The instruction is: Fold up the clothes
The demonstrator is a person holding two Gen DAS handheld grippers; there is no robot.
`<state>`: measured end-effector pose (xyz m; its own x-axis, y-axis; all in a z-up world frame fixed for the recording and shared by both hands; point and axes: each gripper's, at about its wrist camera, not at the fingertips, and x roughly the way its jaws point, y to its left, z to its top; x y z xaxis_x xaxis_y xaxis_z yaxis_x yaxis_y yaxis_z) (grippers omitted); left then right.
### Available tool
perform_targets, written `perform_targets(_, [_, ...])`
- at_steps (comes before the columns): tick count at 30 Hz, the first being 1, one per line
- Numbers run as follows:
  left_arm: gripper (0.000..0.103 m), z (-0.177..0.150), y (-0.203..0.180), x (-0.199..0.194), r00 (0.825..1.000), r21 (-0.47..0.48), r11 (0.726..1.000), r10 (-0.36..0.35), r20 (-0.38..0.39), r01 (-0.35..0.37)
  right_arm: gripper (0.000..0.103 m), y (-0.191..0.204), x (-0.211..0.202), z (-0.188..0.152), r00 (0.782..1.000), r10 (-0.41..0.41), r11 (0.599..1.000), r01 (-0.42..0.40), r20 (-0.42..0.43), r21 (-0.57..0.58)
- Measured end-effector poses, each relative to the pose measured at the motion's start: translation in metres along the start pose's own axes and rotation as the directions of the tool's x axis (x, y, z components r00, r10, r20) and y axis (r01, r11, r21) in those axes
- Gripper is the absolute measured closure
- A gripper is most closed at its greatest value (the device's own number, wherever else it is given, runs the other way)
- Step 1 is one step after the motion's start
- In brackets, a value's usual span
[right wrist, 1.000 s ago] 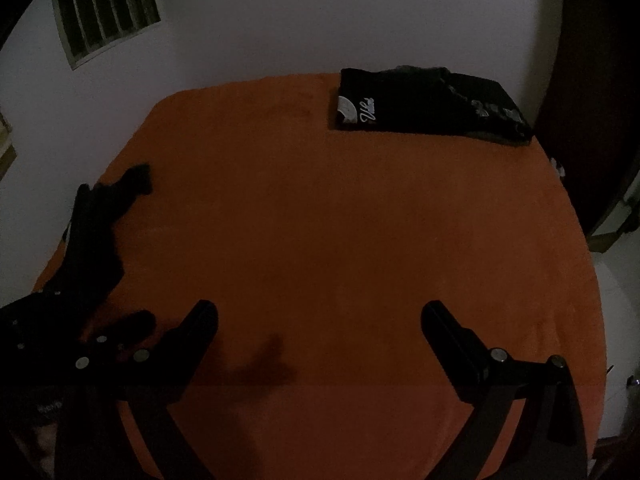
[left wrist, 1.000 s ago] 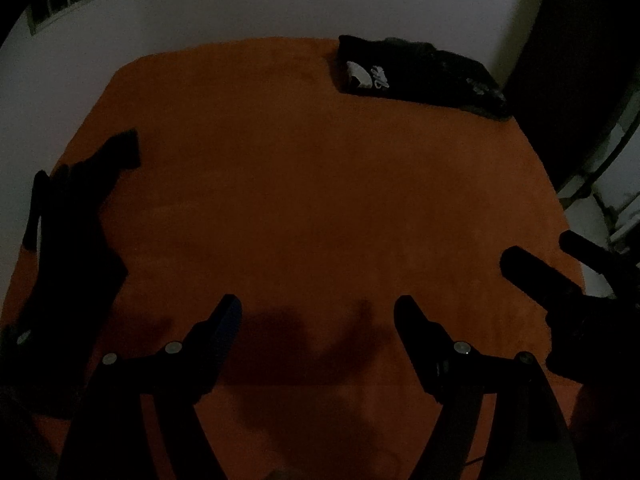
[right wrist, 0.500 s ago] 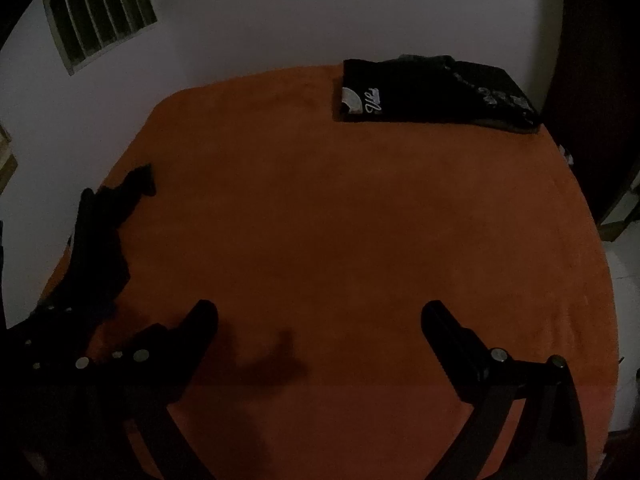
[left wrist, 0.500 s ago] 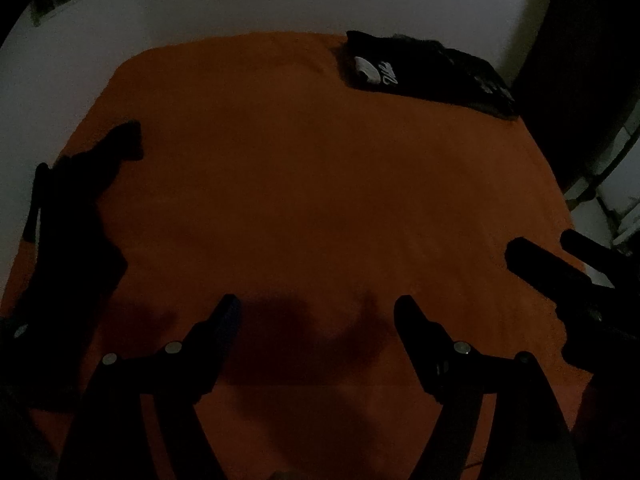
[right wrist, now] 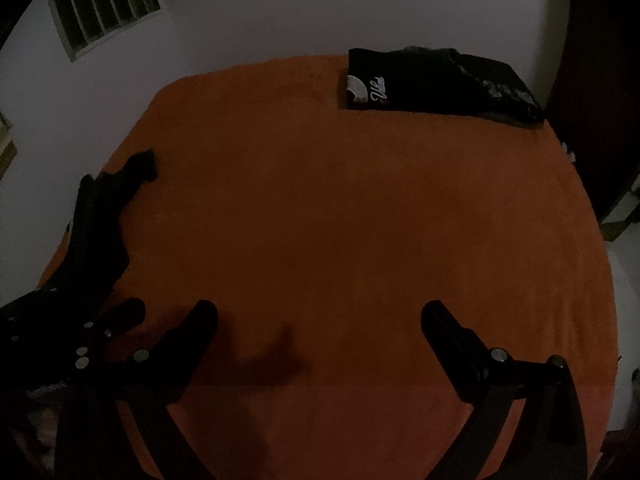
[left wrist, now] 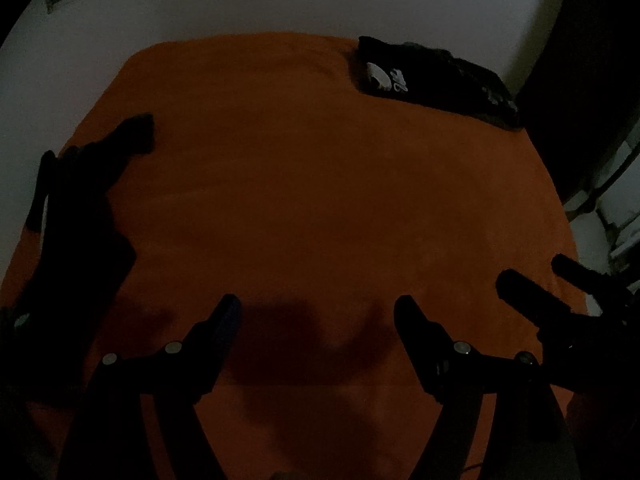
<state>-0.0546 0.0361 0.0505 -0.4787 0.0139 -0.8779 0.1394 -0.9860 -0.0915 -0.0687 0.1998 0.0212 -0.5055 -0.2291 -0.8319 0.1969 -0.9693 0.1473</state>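
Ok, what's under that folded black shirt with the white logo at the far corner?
The folded black shirt with the white logo lies on the orange blanket, overlapping another dark printed garment beside it. Whatever lies beneath is covered.

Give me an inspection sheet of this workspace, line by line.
Surface: orange cover, dimly lit, middle bare.
Job's things: folded black shirts stacked at the far right corner, white print showing; unfolded dark garment crumpled along the left edge.
Clutter: nothing seen.
Grippers: left hand-held gripper open, empty, over the near edge; right hand-held gripper open, empty, beside it.
Cables: nothing seen.
Surroundings: white wall behind, vent at upper left, dark doorway at right; the room is too dark for finer detail.
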Motion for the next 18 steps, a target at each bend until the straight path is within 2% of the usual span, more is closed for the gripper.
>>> perform_targets(6, [0.024, -0.01, -0.003, -0.01, 0.998, 0.023, 1.0, 0.015, 0.067, -0.017, 0.001, 0.005, 0.002, -0.005, 1.0, 0.015, 1.0, -0.015, -0.019, -0.002])
perform_targets(18, [0.024, -0.019, -0.003, -0.011, 0.998, 0.024, 0.999, -0.032, 0.051, 0.031, 0.001, -0.002, 0.003, -0.012, 0.999, -0.001, 1.0, 0.002, -0.044, 0.008])
